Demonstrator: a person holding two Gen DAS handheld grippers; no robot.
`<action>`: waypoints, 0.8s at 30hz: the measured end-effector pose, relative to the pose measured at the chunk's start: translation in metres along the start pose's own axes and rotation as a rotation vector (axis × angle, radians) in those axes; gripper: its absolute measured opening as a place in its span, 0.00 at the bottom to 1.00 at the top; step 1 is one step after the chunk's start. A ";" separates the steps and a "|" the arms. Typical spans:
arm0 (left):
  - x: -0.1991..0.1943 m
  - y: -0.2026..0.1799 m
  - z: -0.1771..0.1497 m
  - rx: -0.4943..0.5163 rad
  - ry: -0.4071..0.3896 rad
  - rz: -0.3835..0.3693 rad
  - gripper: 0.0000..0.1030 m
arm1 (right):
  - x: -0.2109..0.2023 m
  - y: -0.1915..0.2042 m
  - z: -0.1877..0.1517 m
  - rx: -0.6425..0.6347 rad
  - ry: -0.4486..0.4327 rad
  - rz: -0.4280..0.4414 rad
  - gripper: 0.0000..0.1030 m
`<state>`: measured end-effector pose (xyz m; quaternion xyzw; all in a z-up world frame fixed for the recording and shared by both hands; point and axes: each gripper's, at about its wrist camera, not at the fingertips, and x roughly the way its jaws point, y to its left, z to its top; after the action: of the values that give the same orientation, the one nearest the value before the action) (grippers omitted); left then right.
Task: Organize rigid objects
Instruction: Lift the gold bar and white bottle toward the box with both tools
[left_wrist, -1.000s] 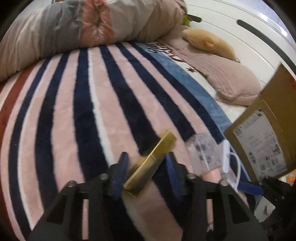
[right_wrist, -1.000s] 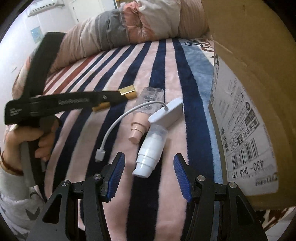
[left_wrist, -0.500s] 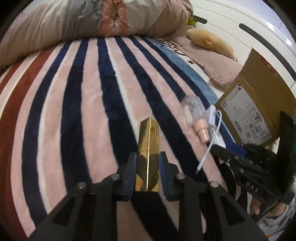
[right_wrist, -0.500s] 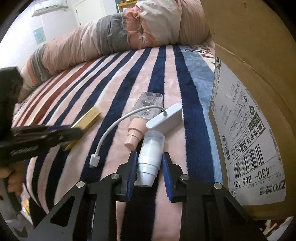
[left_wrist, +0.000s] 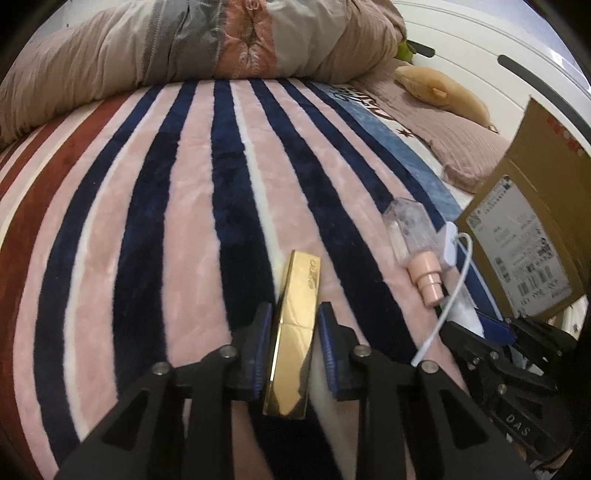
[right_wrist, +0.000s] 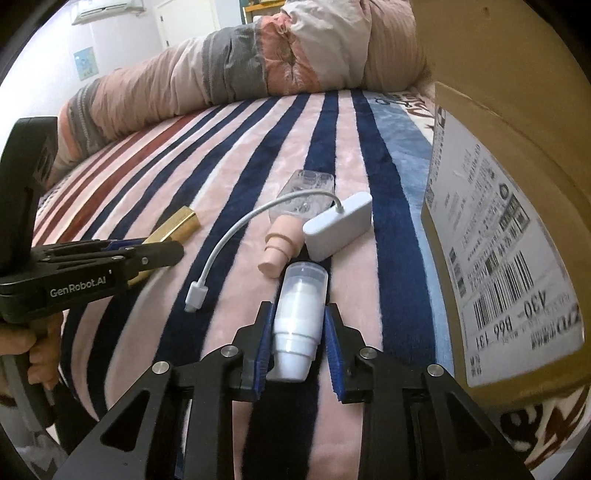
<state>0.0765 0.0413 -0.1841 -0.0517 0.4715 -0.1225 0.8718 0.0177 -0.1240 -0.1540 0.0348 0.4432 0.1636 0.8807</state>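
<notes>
Both pairs of tongs have a grasp, and the step in hand looks like lifting the two pieces off the bed and carrying them to the brown cardboard box with the printed shipping label (right_wrist: 517, 221) on the right — presumably the place to sort them into.

The left tongs (left_wrist: 291, 347) are clenched on the shiny gold rectangular case (left_wrist: 295, 332), blue pads flat against its long sides. It lies on the pink-and-navy striped plush blanket (left_wrist: 166, 221), long axis running straight away from the tongs, the lettered end farthest out.

The right tongs (right_wrist: 299, 339) are grasping the white plastic pump bottle with a clear cap (right_wrist: 299, 317), which lies on its side, its clear-capped end pointing away toward the white slab-shaped adapter with a short white cable (right_wrist: 340, 225) and the clear bottle with a peach pump nozzle (right_wrist: 291, 218) just beyond it.

To do this well: raise each piece straight up before swinging toward the box — the cable lies close. The polished case may slip, so keep it level.
</notes>
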 end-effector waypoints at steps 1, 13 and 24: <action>-0.001 -0.001 0.001 0.001 -0.001 0.006 0.18 | 0.001 0.002 0.001 -0.019 0.000 -0.010 0.22; -0.083 -0.005 0.007 0.035 -0.124 -0.010 0.15 | -0.077 0.033 0.023 -0.165 -0.161 0.108 0.20; -0.167 -0.073 0.052 0.174 -0.270 -0.101 0.15 | -0.186 -0.057 0.065 -0.065 -0.388 0.004 0.20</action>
<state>0.0200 0.0132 -0.0051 -0.0157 0.3343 -0.1984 0.9212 -0.0195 -0.2318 0.0166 0.0381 0.2595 0.1700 0.9499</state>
